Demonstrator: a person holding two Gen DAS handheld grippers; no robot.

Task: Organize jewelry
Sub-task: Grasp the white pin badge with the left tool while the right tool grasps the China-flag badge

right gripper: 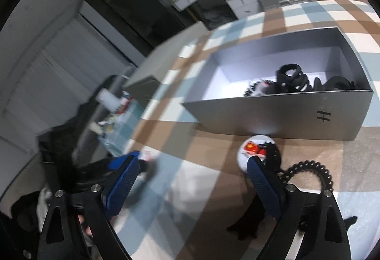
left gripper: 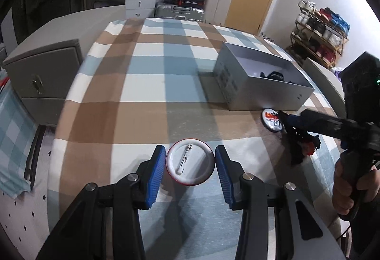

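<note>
Fingers [left gripper: 156, 166] astride face-down badge [left gripper: 190, 162].

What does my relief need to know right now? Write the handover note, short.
Left tool: open, jaws either side of a face-down badge on the cloth, not yet closed on it.
Right tool: open, holding nothing, low over the cloth near the printed badge.
Things: the printed badge lies face up just in front of the box; a black coil tie lies beside it.
Done: several black ties are already in the box.
Left: grip the face-down badge and box it, then the printed badge and the coil tie.
</note>
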